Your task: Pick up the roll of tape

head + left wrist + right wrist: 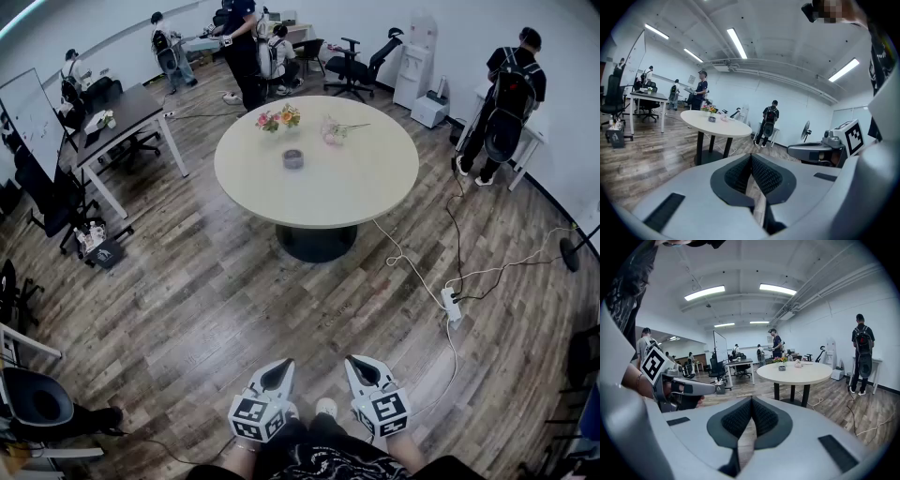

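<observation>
"Where is the roll of tape (293, 158)?"

"It sits on the round table (366, 192), far off across the wood floor (206, 309). It is on the near side of the flowers (279, 118)."

"And the two grippers?"

"They are down near the person, side by side, well apart from the table. The left gripper (278, 367) has its fingers pressed together and holds nothing. The right gripper (357, 363) is the same, closed tight and empty."
</observation>
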`<state>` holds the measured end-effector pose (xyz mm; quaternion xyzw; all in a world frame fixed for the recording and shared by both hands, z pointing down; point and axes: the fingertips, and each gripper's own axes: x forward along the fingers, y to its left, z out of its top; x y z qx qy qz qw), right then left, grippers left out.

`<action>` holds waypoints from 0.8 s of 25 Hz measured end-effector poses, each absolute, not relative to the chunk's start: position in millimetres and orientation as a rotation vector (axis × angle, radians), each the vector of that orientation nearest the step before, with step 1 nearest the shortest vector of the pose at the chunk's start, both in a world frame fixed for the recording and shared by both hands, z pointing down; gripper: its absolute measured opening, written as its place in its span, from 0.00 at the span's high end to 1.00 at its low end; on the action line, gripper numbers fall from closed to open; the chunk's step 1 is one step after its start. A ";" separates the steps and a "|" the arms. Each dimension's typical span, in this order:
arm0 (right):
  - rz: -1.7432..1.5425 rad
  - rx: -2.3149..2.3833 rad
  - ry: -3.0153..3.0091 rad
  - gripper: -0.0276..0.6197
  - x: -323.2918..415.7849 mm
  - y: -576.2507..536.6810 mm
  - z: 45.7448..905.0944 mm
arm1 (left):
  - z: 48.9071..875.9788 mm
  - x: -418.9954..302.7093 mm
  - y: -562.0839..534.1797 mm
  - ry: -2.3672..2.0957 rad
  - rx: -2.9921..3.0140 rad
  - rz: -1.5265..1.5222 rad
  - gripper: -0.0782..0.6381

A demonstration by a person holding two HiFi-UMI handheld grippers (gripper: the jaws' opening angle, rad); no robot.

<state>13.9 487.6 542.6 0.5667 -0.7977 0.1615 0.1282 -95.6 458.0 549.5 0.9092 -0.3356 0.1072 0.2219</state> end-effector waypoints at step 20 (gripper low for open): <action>0.460 1.828 -2.311 0.70 -10.3 509.4 523.1 | 524.1 -132.6 486.9 -0.818 2.613 0.216 0.55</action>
